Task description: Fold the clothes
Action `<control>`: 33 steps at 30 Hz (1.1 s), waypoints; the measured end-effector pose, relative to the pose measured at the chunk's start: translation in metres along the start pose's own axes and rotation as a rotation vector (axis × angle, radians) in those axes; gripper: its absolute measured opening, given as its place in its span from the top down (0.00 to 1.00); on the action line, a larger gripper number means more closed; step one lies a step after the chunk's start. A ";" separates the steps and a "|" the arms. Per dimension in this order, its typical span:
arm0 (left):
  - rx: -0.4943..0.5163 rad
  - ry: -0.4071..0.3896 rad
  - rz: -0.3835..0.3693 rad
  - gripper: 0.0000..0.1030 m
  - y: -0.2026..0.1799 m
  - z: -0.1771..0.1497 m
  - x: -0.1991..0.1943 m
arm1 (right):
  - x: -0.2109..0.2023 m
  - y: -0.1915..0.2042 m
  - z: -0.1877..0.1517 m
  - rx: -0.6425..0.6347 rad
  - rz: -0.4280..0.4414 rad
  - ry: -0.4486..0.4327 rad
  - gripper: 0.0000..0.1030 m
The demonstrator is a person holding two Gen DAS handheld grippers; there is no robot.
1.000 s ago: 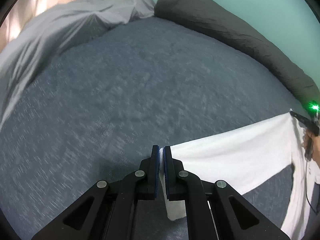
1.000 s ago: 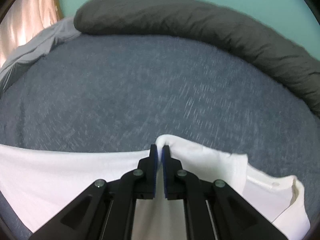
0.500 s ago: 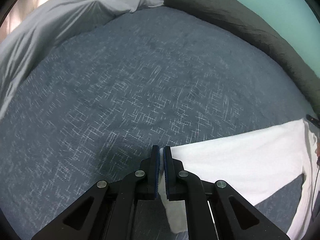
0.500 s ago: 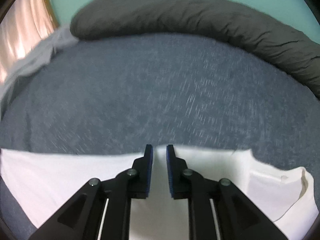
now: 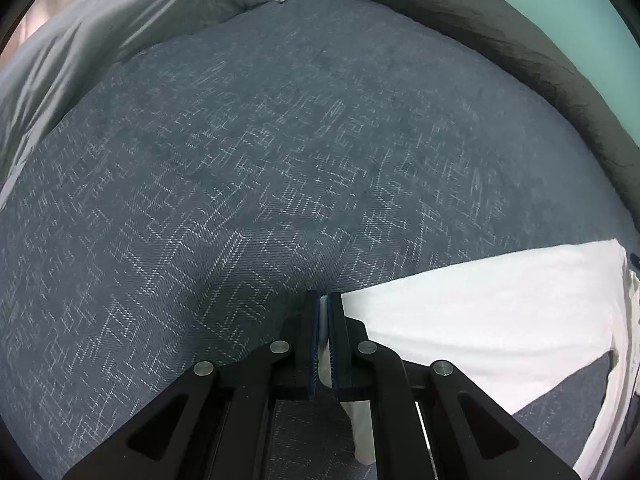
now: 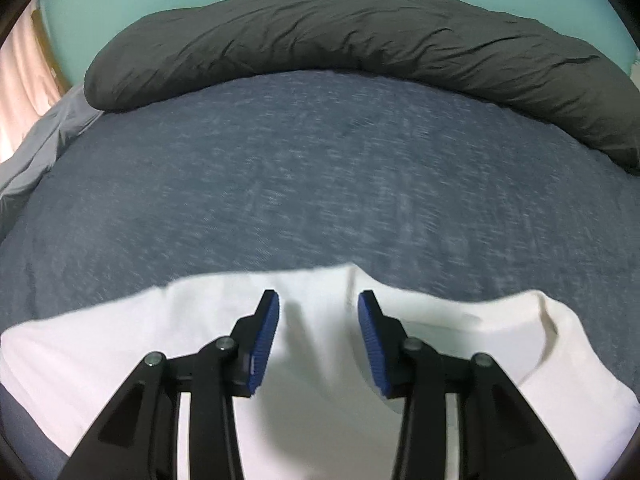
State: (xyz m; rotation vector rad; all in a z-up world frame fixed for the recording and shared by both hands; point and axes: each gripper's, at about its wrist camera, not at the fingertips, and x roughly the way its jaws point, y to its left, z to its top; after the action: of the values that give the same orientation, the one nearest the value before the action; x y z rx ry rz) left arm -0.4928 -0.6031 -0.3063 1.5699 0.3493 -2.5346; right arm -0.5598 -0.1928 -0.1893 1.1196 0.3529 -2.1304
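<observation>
Nearest, the left hand-held gripper (image 5: 323, 300) pinches a corner of the white cotton T-shirt (image 5: 480, 312), pads pressed together on the cloth. The right hand-held gripper (image 6: 318, 300) has just been opening; its jaws stand spread above the shirt (image 6: 320, 420), clear of it. The garment lies on the blue-grey woven bedspread (image 6: 320, 160). Beyond lies a long dark grey bolster (image 6: 360, 40). This looks like laying a fold down; next, the left must release too.

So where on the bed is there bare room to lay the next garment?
The blue blanket is bare between the white shirt and the dark bolster, out to the grey sheet. The shirt takes the near edge.
</observation>
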 end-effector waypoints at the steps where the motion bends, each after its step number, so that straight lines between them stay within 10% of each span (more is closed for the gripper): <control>1: -0.008 0.006 0.000 0.95 0.000 0.000 0.000 | -0.005 -0.005 -0.003 0.000 0.002 -0.003 0.60; 12: -0.046 -0.042 -0.005 0.81 0.001 -0.016 -0.041 | -0.084 -0.076 -0.050 0.111 0.039 -0.011 0.59; 33: -0.129 -0.032 -0.151 0.74 -0.013 -0.091 -0.061 | -0.217 -0.096 -0.204 0.262 0.166 0.007 0.56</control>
State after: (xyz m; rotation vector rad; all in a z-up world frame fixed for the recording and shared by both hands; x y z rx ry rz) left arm -0.3904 -0.5660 -0.2894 1.5073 0.6365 -2.5844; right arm -0.4169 0.0810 -0.1427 1.2564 -0.0188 -2.0656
